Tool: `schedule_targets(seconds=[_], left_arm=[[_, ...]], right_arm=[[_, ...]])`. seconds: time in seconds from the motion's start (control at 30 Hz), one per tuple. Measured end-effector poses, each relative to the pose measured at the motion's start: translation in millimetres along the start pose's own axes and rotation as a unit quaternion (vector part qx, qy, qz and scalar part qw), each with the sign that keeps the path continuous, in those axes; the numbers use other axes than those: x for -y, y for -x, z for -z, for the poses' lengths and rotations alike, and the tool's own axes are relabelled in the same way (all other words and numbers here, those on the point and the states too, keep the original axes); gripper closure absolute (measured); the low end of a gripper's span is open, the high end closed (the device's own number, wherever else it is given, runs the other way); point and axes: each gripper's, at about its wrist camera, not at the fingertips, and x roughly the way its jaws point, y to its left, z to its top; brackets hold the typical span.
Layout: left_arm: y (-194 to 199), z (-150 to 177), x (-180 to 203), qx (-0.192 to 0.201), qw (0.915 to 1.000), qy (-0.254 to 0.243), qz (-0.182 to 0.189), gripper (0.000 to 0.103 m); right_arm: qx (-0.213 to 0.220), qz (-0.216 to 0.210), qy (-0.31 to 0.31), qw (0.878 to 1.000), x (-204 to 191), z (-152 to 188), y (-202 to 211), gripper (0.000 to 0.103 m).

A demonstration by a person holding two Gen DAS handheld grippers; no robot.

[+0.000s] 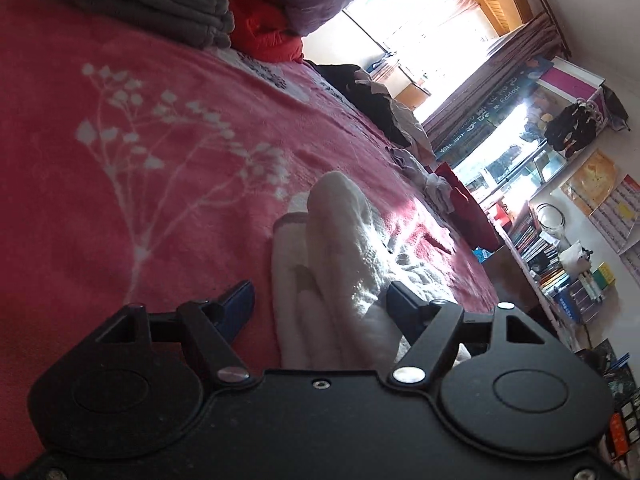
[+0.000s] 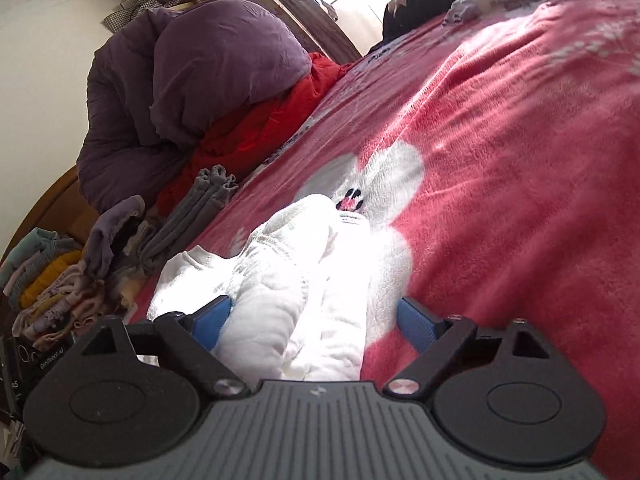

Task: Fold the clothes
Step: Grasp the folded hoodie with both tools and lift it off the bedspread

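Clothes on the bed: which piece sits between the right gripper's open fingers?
The white fleecy garment, bunched on the pink blanket between the right gripper fingers. The folded grey garment and purple jacket lie farther off.

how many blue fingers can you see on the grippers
4: two on the left gripper, one each side of the white garment; two on the right gripper, likewise.

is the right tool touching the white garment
Touching. In the right wrist view the open right tool straddles the white garment, and its left blue finger pad presses against the fabric's side.
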Motion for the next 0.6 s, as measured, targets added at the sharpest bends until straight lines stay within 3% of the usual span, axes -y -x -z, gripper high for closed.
schedule_targets(seconds=[0.13, 0.2, 0.27, 0.33, 0.43, 0.5, 0.6], left_arm=[[-8, -3, -1, -0.017, 0.9996, 0.021, 0.009, 0.030], [-11, -4, 0, -0.024, 0.9991, 0.031, 0.017, 0.038], [-13, -2, 1, -0.031, 0.9984, 0.042, 0.023, 0.038], [-16, -1, 0, -0.032, 0.9987, 0.038, 0.013, 0.042], [-15, -1, -4, -0.031, 0.9978, 0.055, 0.023, 0.056], [-4, -3, -7, -0.020, 0.9956, 0.081, 0.042, 0.067], [18, -8, -12, 0.000, 0.9901, 0.120, 0.073, 0.069]], right_arm=[[-0.017, -0.017, -0.017, 1.000, 5, -3, -9, 0.013], [-0.020, -0.023, -0.018, 0.999, 4, -4, -11, 0.016], [-0.021, -0.038, -0.029, 0.999, 4, -5, -11, 0.034], [-0.022, -0.040, -0.039, 0.998, 6, -5, -13, 0.035], [-0.022, -0.039, -0.049, 0.998, 10, -3, -18, 0.039], [-0.019, -0.041, -0.055, 0.997, 9, -3, -17, 0.047], [-0.006, -0.070, -0.099, 0.993, 6, -5, -4, 0.058]])
